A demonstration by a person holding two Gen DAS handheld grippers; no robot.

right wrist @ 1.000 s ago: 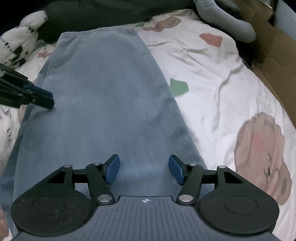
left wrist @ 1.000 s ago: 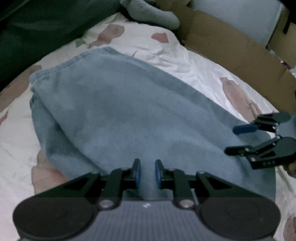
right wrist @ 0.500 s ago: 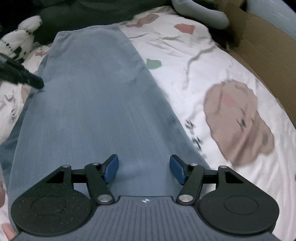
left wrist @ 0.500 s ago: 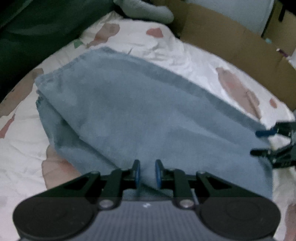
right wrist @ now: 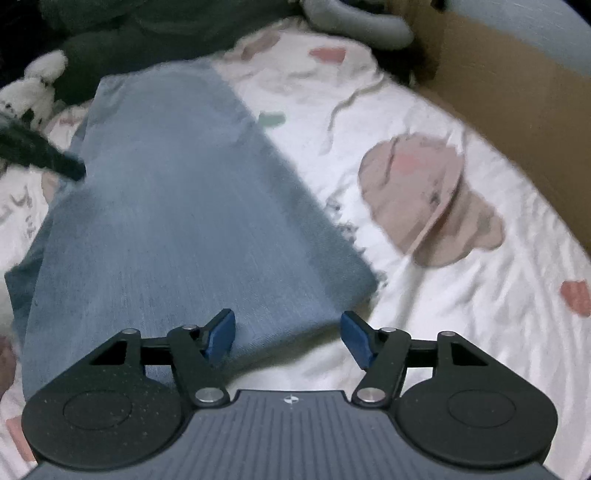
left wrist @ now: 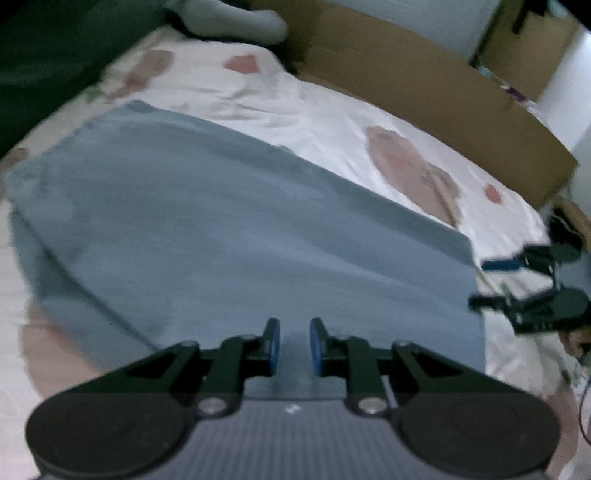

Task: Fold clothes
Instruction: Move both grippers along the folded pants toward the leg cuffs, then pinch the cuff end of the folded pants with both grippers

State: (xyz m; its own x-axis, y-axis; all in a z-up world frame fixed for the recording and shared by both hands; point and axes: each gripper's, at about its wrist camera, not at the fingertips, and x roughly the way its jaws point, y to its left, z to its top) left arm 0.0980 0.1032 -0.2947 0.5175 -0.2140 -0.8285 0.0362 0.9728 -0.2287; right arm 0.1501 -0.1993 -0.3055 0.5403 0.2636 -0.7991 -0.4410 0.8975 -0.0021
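- Your left gripper [left wrist: 294, 345] hangs over the near edge of the folded jeans [left wrist: 240, 240], jaws narrowly parted, grasping nothing.
- Your right gripper [right wrist: 288, 338] stands released at the jeans' corner.

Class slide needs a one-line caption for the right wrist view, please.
Open right hand-held gripper poised above frayed corner of folded blue jeans on patterned bedsheet.

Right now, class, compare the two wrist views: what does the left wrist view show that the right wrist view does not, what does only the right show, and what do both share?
Only the left wrist view shows the whole right claw, open beside the jeans' end, and stacked boxes behind. Only the right wrist view shows a black-and-white plush toy and the jeans' frayed hem. Both share the folded jeans, the printed sheet, the cardboard wall and a grey pillow.
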